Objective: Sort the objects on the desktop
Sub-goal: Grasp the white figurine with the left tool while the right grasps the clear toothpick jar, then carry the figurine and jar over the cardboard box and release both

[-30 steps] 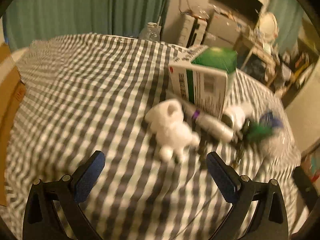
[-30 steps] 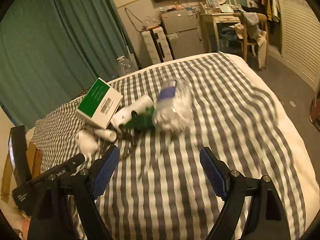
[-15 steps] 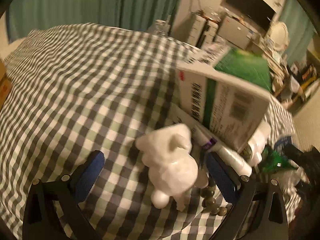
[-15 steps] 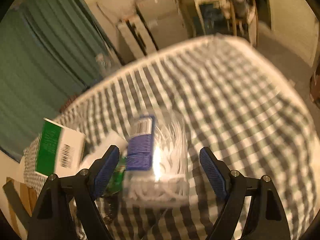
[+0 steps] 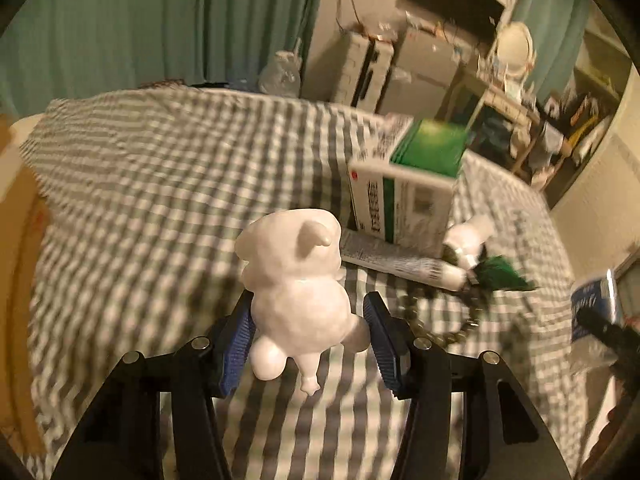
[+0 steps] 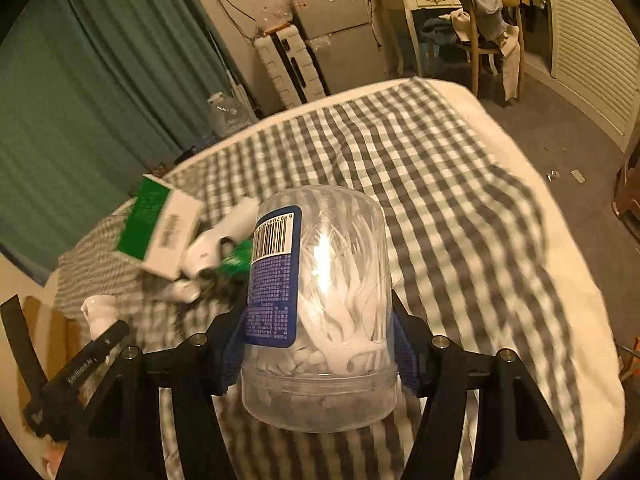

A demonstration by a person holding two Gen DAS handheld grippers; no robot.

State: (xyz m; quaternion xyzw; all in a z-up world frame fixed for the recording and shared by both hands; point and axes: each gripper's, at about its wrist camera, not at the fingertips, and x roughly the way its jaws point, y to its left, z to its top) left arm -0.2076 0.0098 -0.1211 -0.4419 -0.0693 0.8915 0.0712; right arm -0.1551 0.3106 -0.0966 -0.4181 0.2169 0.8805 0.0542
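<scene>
A white animal figurine (image 5: 300, 280) sits between the blue pads of my left gripper (image 5: 308, 312). The jaws are closing and both pads touch its body. It appears raised off the checked bedspread (image 5: 140, 200). My right gripper (image 6: 316, 308) is closing on a clear plastic jar (image 6: 340, 280) with a blue label and white picks inside, a pad pressing on each side. In the right wrist view the figurine (image 6: 100, 312) shows at the left edge.
A green-and-white box (image 5: 404, 192) leans over a white tube (image 5: 400, 264), a small white bottle (image 5: 468, 236), a green tassel (image 5: 500, 276) and a bead string (image 5: 440, 332). A cardboard box (image 5: 16, 280) stands at the bed's left edge. Furniture lines the far wall.
Both grippers moved in on their objects and narrowed. The figurine now sits between the left pads and the jar between the right pads; before, both pairs of jaws stood wide with nothing in them.
</scene>
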